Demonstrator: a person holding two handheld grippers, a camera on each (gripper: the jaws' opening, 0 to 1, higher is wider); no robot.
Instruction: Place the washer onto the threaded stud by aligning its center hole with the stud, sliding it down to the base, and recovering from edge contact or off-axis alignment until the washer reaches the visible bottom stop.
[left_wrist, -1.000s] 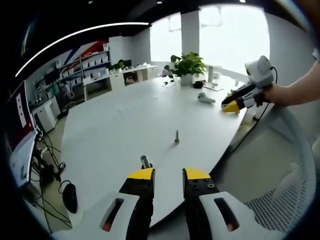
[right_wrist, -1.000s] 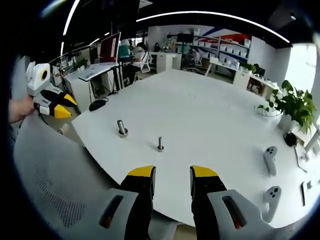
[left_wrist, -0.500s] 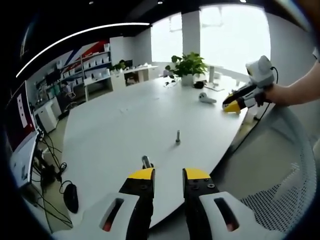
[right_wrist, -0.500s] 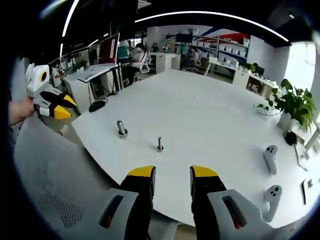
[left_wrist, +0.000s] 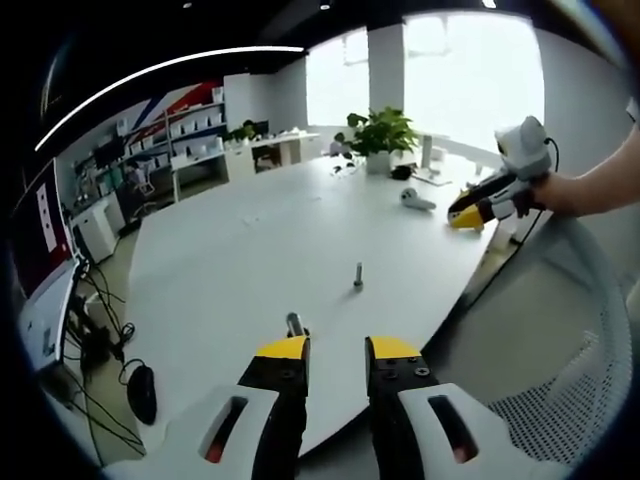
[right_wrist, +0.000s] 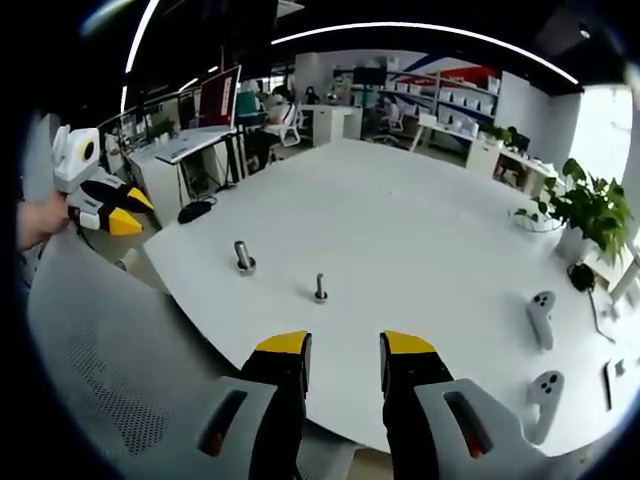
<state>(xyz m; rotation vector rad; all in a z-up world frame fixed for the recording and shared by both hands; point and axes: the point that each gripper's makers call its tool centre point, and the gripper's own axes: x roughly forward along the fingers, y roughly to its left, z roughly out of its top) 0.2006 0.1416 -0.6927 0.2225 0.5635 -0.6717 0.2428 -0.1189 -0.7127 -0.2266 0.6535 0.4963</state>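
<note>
Little has moved since a second ago: the left gripper view has tipped slightly, so both metal pieces sit a touch lower in it, while the right gripper view is unchanged. Two small upright metal pieces stand on the counter. One is a slim grey threaded stud with a wider foot; the other is a thicker, short grey metal post on a round base, well apart from the stud and nearer the counter edge. Whether the ring at either foot is the washer is too small to tell.

The left gripper, yellow-tipped with white and black body, has its jaws narrowly parted and holds nothing; the post stands just beyond its left jaw tip. The right gripper is likewise narrowly parted and empty, hanging off the near edge of the counter, with the stud ahead of it. Each gripper also shows in the other's view, held in a hand.

The large white oval counter is mostly bare around the two pieces, leaving open room on every side. Two white hand controllers lie near its far right edge, and a green potted plant stands beyond. A white mesh chair back sits close below the counter edge. Desks, shelves and bright windows fill the office behind.
</note>
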